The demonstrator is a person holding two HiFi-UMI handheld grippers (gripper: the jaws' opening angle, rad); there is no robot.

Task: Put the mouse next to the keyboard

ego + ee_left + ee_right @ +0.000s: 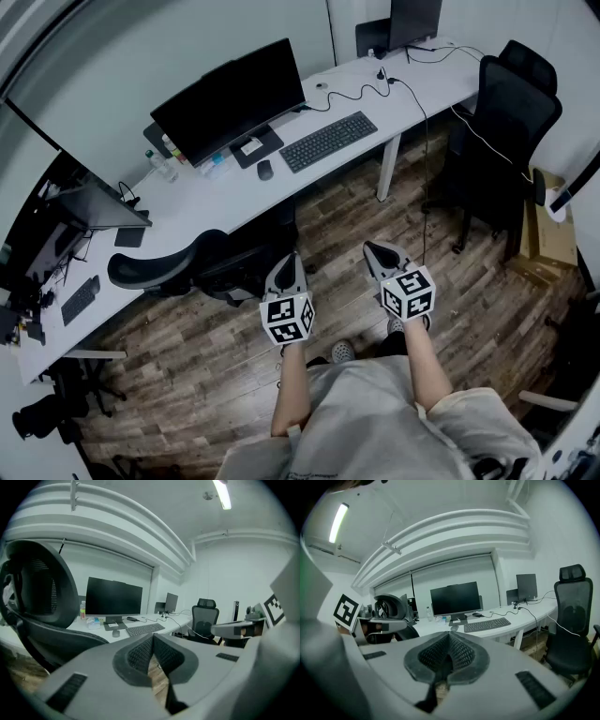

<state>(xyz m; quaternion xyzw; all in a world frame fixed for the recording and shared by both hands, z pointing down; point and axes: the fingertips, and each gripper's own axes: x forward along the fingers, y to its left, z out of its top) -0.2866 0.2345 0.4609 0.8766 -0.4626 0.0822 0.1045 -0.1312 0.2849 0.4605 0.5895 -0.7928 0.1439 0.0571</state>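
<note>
The head view looks steeply down from high above the desk (pixel 422 84) and floor (pixel 187 375). The left gripper view and right gripper view sit low, just behind their own jaws, and face the desk from well back. All three see the monitor (pixel 230 98) and keyboard (pixel 328 141).

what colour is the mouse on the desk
Dark grey, nearly black. The mouse shows best in the head view, just left of the keyboard.

Right gripper (pixel 449 641) (jaws together, empty) faces keyboard (pixel 486 625).
</note>
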